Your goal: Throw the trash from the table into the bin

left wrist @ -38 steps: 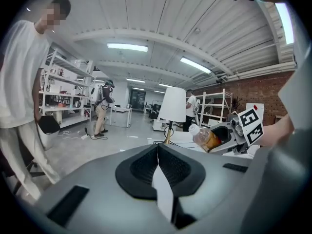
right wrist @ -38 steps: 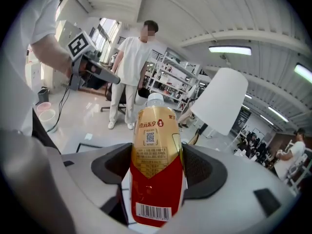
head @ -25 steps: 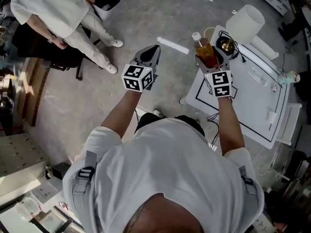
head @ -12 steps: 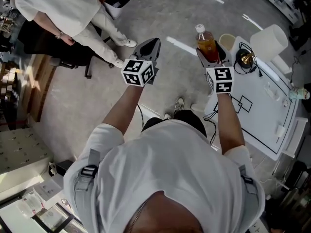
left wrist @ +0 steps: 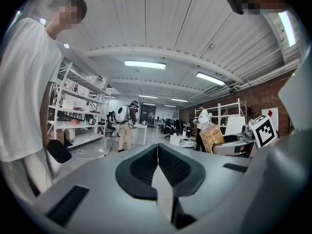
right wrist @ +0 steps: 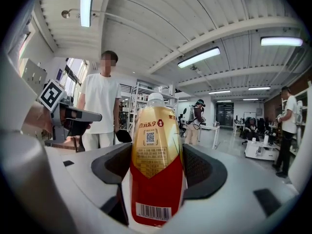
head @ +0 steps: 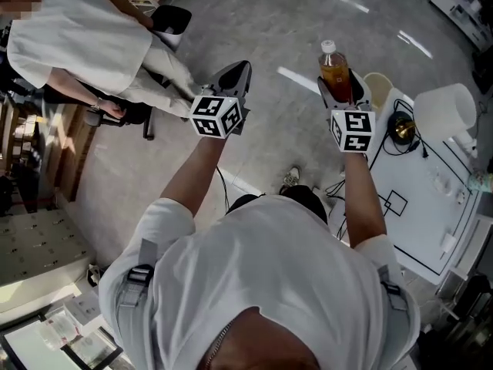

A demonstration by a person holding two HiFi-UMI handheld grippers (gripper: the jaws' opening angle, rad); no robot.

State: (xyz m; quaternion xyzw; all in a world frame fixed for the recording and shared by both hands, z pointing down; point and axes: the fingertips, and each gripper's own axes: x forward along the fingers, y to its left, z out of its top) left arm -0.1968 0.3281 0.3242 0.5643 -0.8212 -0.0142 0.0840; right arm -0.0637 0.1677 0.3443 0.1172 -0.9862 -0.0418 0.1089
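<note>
Over the grey concrete floor (head: 293,21), clear of the white bench (head: 431,230) at the right, the task stands partway done by my reading: one piece of trash is lifted off the bench but not yet binned. On the bench itself are a white lamp shade (head: 447,108), a coiled black cable (head: 402,133) and a few small pale bits near its far edge; whether any of those counts as trash I cannot tell. At the upper left a second person in white (head: 77,41) stands beside a dark-lined container (head: 171,19) on the floor, which is probably the bin, well apart from both hands. The left hand-held gripper (head: 235,74) is held out over the floor with its jaws pressed together on nothing, as the left gripper view shows (left wrist: 157,160). The right hand-held gripper (head: 343,85) pinches the lower body of an upright tea bottle (head: 336,68), the pads bearing on its red and gold label in the right gripper view (right wrist: 156,174), white cap on top. What is left, I judge, is carrying the bottle across to the container, letting it go inside, then checking the bench for anything more.
</note>
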